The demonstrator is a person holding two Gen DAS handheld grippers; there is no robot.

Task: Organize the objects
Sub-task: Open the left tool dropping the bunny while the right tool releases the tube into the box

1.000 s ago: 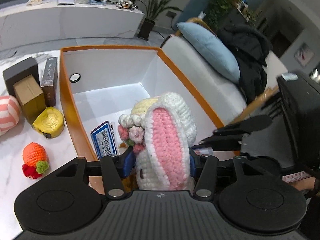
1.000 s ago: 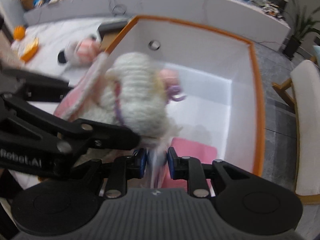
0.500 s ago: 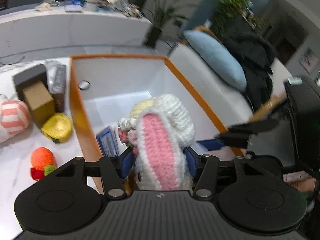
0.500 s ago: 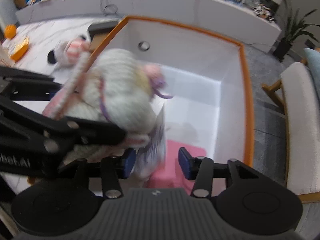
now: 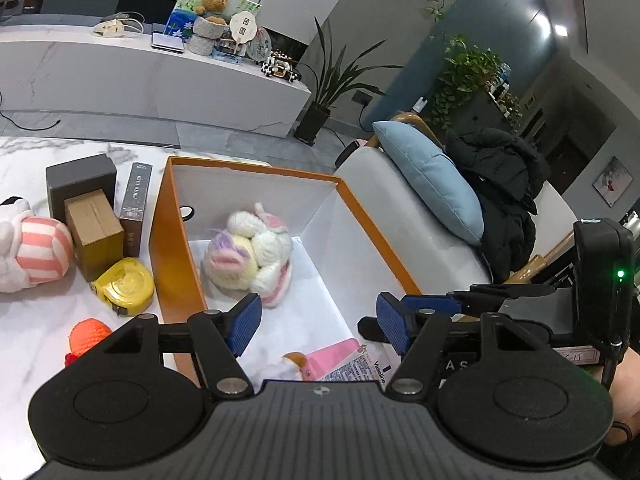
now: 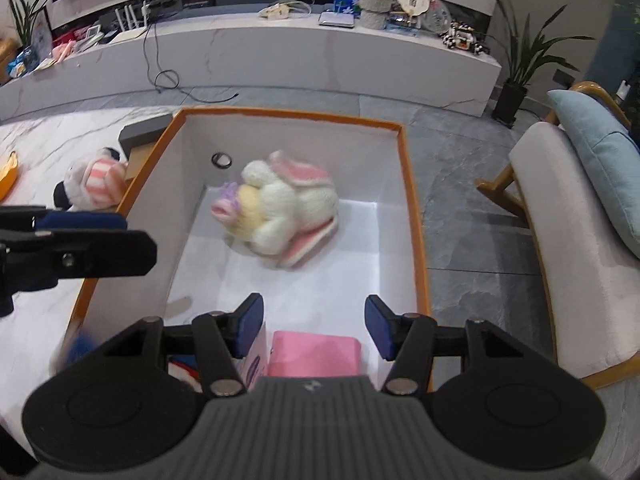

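On the marble worktop (image 5: 24, 328) stands the orange box (image 5: 172, 264), open at the top and white inside; everything below is placed against it. Largest thing within it is the crocheted rabbit (image 6: 280, 212), which lies on its side on the box floor toward the far wall, just below the round hole (image 6: 221, 159) in that wall. Its long axis runs roughly across the box, the pink-lined ears (image 6: 304, 172) spread toward the right wall and the pale yellow and purple end toward the left wall. At the near end of the box floor lies a pink pack (image 6: 314, 354), with a printed packet (image 5: 356, 368) beside it.

Both grippers hang over the near end of the box, well short of the rabbit, which nothing touches. The left gripper (image 5: 320, 322) has its blue-padded jaws spread with only bare box floor between them, and they have just been opening. The right gripper (image 6: 316, 326) likewise has its jaws apart and empty, also just opened, the pink pack showing below the gap.

Outside the box, off its left wall, sit a striped pink plush toy (image 5: 28, 256), a dark box (image 5: 80, 184), a brown carton (image 5: 94, 236), a tall dark carton (image 5: 136, 204), a yellow tape measure (image 5: 126, 286) and a small orange knitted toy (image 5: 86, 334).
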